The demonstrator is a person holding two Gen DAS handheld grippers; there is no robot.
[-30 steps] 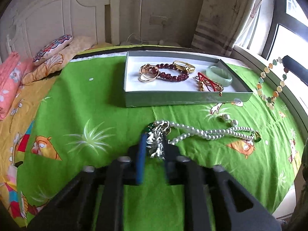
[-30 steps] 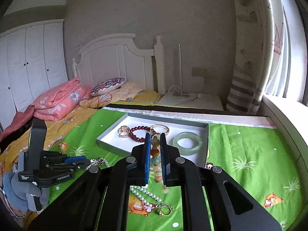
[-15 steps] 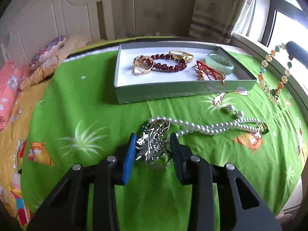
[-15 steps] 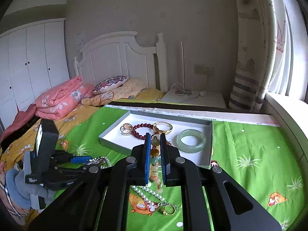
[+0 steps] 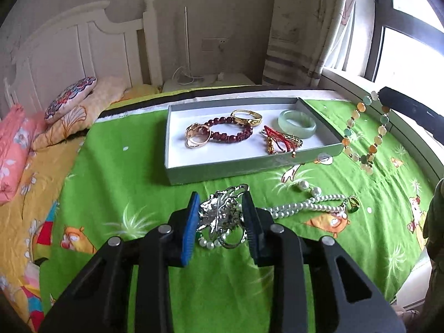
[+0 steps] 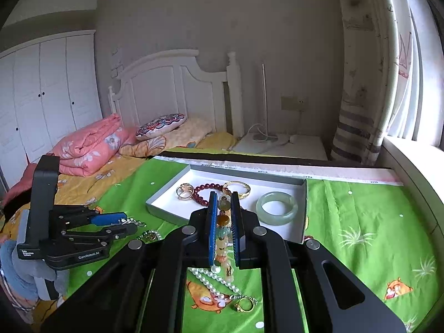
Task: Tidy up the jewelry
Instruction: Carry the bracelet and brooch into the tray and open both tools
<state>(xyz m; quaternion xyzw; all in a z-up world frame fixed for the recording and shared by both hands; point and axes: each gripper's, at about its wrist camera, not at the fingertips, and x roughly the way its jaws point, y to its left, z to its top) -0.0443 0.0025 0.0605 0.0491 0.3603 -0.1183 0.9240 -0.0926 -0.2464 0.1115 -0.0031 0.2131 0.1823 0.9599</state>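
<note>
A grey box (image 5: 249, 163) with a white floor sits on the green sheet; it also shows in the right wrist view (image 6: 166, 211). It holds gold rings (image 5: 197, 137), a dark red bead bracelet (image 5: 230, 131), a gold bangle (image 5: 246, 116), a jade bangle (image 5: 297, 123) and a red cord piece (image 5: 280, 140). My left gripper (image 5: 222, 219) is open around a silver ornament (image 5: 222, 212) lying on the sheet before the box. A pearl necklace (image 5: 308, 206) trails right from it. My right gripper (image 6: 222, 227) is shut on a coloured stone bead bracelet (image 6: 223, 222), hanging above the sheet near the box.
The bed has a white headboard (image 6: 172, 83), a patterned pillow (image 5: 70, 98) and pink bedding (image 6: 88, 144) at the left. A window sill (image 6: 410, 172) and curtain (image 6: 360, 83) bound the right side. A gold ring (image 6: 244, 304) lies by the pearls.
My left gripper has opened from shut on the silver ornament, which now lies between the fingers. Its view has tilted up. My right gripper still holds the stone bracelet.
</note>
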